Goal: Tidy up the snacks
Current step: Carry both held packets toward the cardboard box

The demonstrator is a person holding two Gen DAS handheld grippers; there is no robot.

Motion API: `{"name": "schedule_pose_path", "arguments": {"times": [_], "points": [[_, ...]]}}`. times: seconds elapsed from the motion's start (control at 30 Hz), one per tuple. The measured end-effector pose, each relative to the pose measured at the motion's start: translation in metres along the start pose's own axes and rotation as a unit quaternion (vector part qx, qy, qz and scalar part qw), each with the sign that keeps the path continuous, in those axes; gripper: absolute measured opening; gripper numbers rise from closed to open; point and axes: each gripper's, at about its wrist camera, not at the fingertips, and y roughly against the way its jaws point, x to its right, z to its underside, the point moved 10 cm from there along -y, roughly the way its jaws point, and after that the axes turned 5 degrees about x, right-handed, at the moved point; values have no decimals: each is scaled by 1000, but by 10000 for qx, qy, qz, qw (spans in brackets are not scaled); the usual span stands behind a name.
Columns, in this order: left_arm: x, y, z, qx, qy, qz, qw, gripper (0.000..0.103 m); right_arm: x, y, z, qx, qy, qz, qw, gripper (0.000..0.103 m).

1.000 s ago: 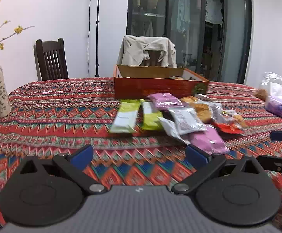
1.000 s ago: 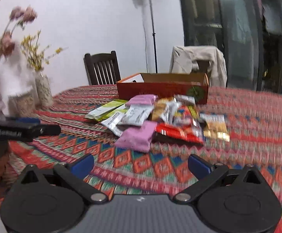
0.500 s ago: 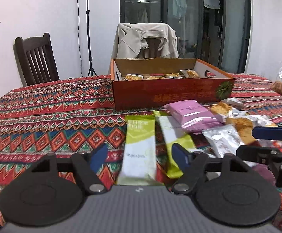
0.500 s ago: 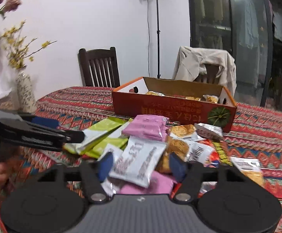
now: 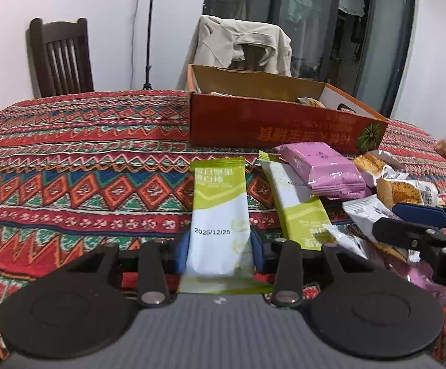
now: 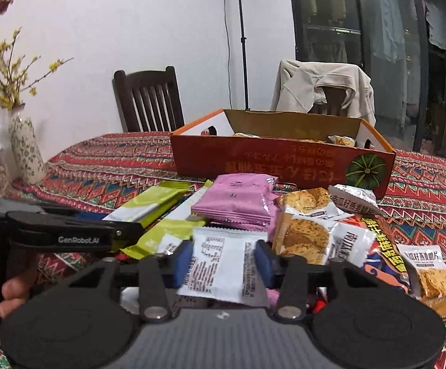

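Your left gripper point(image 5: 220, 253) pinches a green bar point(image 5: 218, 212) and your right gripper point(image 6: 223, 261) a white packet point(image 6: 220, 264), jaws having just closed; few snacks lie in the far orange box point(image 6: 263, 166), most still heaped near you.

A patterned tablecloth point(image 5: 69, 166) in red, green and blue zigzags covers the table. Behind it a dark wooden chair point(image 5: 60, 58) stands against the white wall, and a second chair carries a draped beige jacket point(image 5: 241, 43). A black light stand point(image 5: 149, 30) rises between them. In the right wrist view a floral vase point(image 6: 26, 150) holds yellow blossom branches point(image 6: 8, 73) at the table's left edge. Dark glass doors point(image 5: 346, 24) fill the background.
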Motion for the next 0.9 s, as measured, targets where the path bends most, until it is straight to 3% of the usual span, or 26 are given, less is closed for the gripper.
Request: {"name": "schedule_pose_path", "arguments": {"times": [0.27,0.5,0.7,0.9], "points": [[15,86,-7,441,144,-152,9988,40,-5,43,-9,236,136,-94,9996,39],[41,163,20,744,411,-235,9961,40,-6,112,-3,396,283,-167,9987,39],[59,185,36,661,469,-248,9964,40,5,154,15,351,220,-170,9990,39],[81,197,26,842,358,-154,9957,40,21,179,21,427,118,-104,9990,39]]}}
